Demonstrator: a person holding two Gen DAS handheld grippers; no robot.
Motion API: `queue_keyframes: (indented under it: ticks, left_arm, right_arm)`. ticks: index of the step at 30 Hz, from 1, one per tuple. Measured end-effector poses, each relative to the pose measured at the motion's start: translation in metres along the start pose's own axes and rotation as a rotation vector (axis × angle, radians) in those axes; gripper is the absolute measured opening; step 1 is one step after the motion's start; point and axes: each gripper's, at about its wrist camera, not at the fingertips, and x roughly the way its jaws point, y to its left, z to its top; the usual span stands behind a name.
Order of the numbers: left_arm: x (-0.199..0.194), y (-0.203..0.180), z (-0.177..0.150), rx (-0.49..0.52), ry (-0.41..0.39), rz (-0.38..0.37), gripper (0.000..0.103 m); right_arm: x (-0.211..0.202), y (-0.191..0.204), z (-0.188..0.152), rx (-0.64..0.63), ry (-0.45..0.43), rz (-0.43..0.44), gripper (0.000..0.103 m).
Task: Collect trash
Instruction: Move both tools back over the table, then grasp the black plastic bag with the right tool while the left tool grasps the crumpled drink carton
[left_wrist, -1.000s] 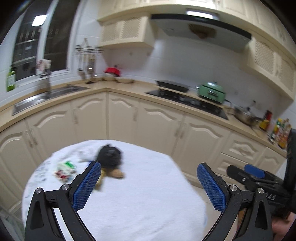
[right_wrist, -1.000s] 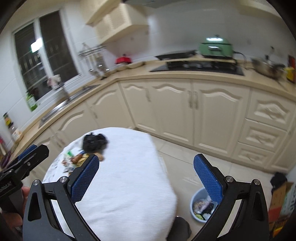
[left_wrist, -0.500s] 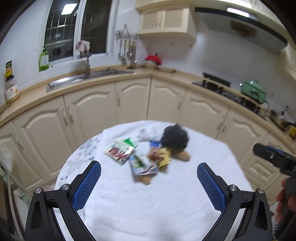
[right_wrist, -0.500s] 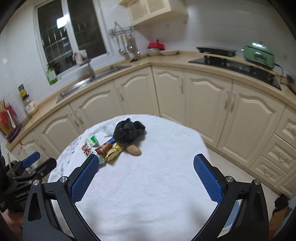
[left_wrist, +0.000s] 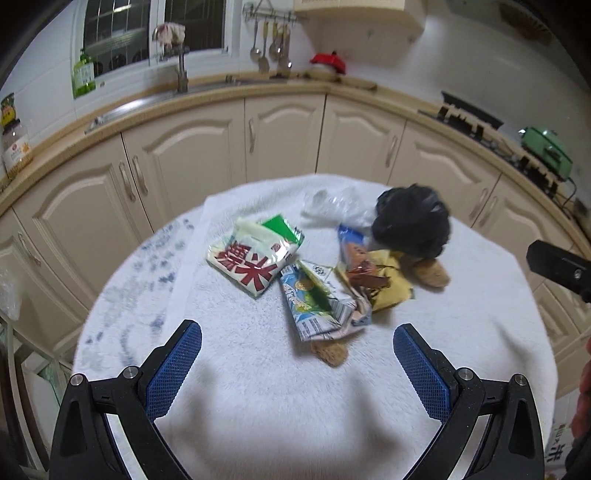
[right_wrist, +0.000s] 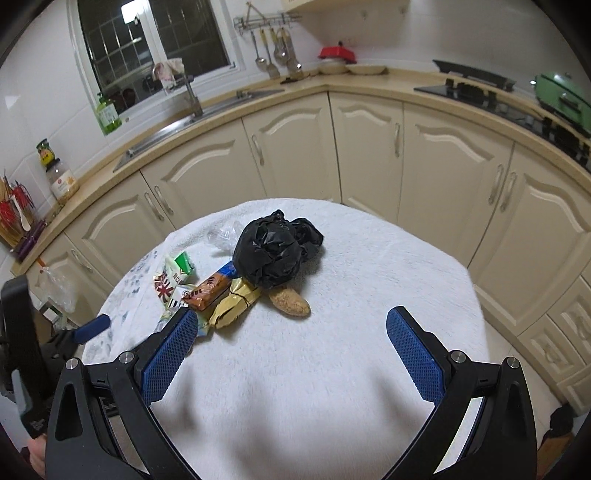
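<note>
Both claws, left gripper (left_wrist: 297, 363) and right gripper (right_wrist: 288, 347), hang spread wide and empty above the white table (right_wrist: 369, 258). The trash pile (left_wrist: 314, 273) lies just ahead of them. Overlapping slippery wrappers risk sliding away under a shallow pinch.

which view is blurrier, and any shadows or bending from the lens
Left wrist view: motion-smeared, the black bag and wrappers soft; counter edge bows. Right wrist view: sharper, the black bag creases crisp; cabinets curve. Both: open grippers cast soft shadows on the white cloth.
</note>
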Motion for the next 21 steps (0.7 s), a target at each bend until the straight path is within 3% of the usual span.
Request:
queue_keyframes:
  ticks: [5,11,14,16,19,21]
  left_arm:
    - [0.054,-0.004,0.017,-0.006,0.034,0.017,0.102]
    - [0.090,-0.006,0.035,-0.027,0.050,-0.003,0.100]
    - [0.102,-0.007,0.036,-0.041,0.065,-0.041,0.080]
    - [0.113,-0.008,0.040,-0.041,0.084,-0.063,0.060]
    - [0.119,-0.009,0.044,-0.032,0.071,-0.058,0.058]
    - [0.122,-0.006,0.046,-0.044,0.065,-0.069,0.058]
  right_arm:
    - [0.035,0.001,0.012,0.007,0.026,0.016,0.103]
    - [0.070,0.004,0.025,0.017,0.055,0.034,0.103]
    - [0.089,0.006,0.033,0.028,0.070,0.041,0.103]
    - [0.102,0.007,0.037,0.032,0.084,0.046,0.103]
    - [0.122,0.010,0.040,0.029,0.113,0.051,0.100]
    - [0.131,0.011,0.040,0.018,0.128,0.050,0.091]
